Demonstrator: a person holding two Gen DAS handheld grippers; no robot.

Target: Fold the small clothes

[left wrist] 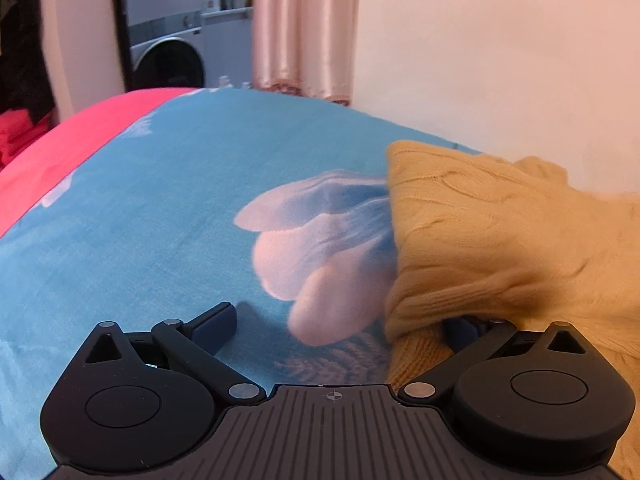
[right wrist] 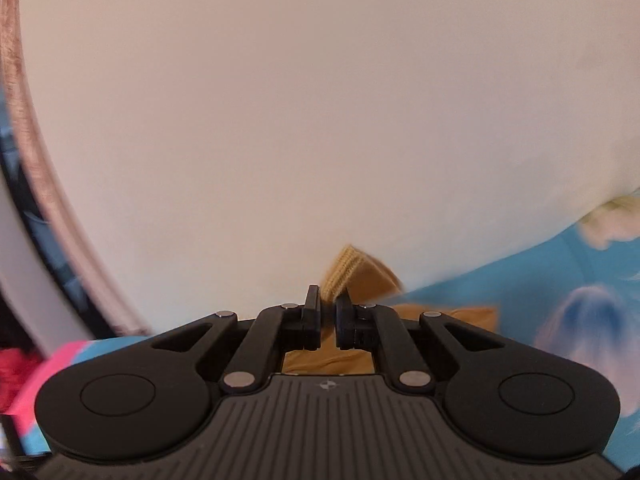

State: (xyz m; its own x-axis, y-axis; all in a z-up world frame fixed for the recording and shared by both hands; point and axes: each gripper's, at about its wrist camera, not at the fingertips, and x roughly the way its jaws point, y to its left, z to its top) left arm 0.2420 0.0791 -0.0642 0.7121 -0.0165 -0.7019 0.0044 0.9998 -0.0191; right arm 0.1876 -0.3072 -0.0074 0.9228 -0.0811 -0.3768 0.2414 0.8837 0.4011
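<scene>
A mustard-yellow knitted garment [left wrist: 500, 240] lies bunched on the right side of the blue flowered bedspread [left wrist: 160, 220]. My left gripper [left wrist: 340, 320] is open wide; its left finger [left wrist: 214, 320] rests over bare bedspread and its right finger is partly buried under a fold of the knit. My right gripper [right wrist: 328, 312] is shut on a ribbed edge of the same yellow garment [right wrist: 344, 270] and holds it raised toward the cream wall. More of the knit hangs below the jaws.
A cream wall [left wrist: 500, 40] runs along the far side of the bed. A pink blanket [left wrist: 60, 152] covers the bed's left edge. Pink curtains [left wrist: 300, 24] and stacked laundry machines [left wrist: 168, 40] stand beyond the bed.
</scene>
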